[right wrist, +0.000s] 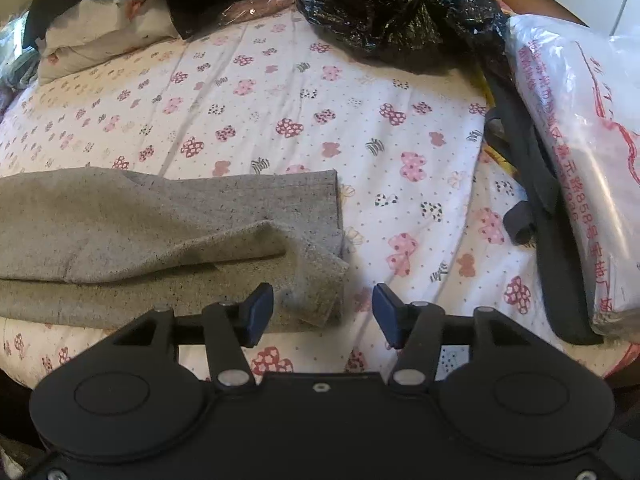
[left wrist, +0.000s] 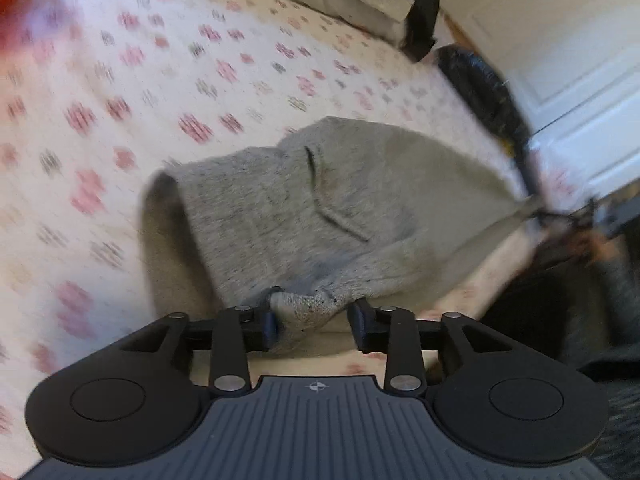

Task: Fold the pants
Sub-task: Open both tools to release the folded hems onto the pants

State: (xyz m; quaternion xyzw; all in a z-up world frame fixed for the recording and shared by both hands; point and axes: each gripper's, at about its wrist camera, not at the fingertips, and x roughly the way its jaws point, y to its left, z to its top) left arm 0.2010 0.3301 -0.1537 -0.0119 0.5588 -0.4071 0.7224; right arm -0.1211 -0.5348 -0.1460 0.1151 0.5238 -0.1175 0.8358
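Bed (right wrist: 280,92) under a butterfly sheet, black bag (right wrist: 392,4) behind | grey pants (right wrist: 140,232) lie along the near edge, legs stacked | left tongs (left wrist: 314,322) part-open, waist corner loose between them | right tongs (right wrist: 322,312) wide, empty, over the hems | risk: corner snags a pad and drags the fold askew.

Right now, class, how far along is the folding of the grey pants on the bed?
Done: the grey pants lie flat on the patterned sheet, one leg end doubled over the other. In hand: nothing gripped. The left tool stands open around a bunched edge; the right tool is open over the hem corner. Left: at least one more fold, it seems, and smoothing.
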